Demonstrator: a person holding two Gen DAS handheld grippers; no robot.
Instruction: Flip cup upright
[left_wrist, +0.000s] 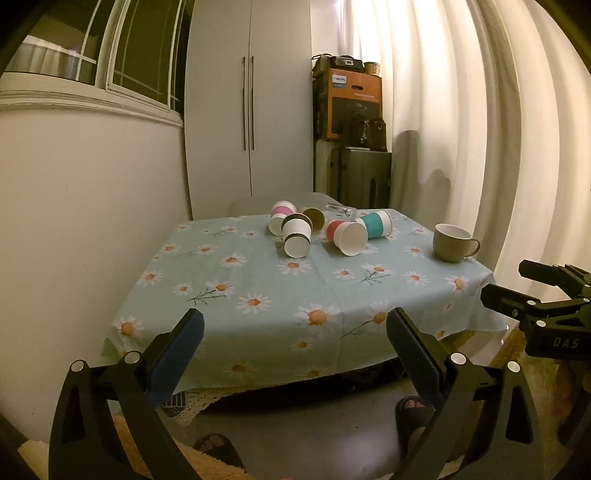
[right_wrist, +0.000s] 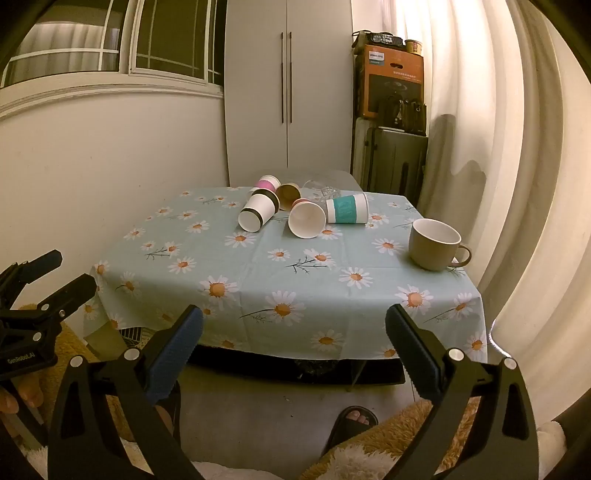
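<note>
Left gripper (left_wrist: 295, 325): jaws spread wide, nothing between them, held off the near edge of the table and clear of it. Right gripper (right_wrist: 294, 321): likewise wide apart and empty, also short of the near edge.

Square table under a pale blue daisy-print tablecloth (left_wrist: 258, 280). Five paper cups lie on their sides in a cluster toward the far edge, well apart from both grippers:
- white paper cup with black bands (left_wrist: 296, 236), mouth toward the cameras, left of centre
- pink-banded paper cup (left_wrist: 281, 216), just behind it, touching
- brown paper cup (left_wrist: 314, 218), next to the pink one
- red-banded white paper cup (left_wrist: 347, 236), mouth toward the cameras
- teal-banded white paper cup (left_wrist: 375, 224), lying crosswise beside the red one

Clear glass item (right_wrist: 325, 188) behind the cluster; form unclear.

Beige ceramic mug with handle (left_wrist: 454, 243) stands upright near the right edge.
</note>
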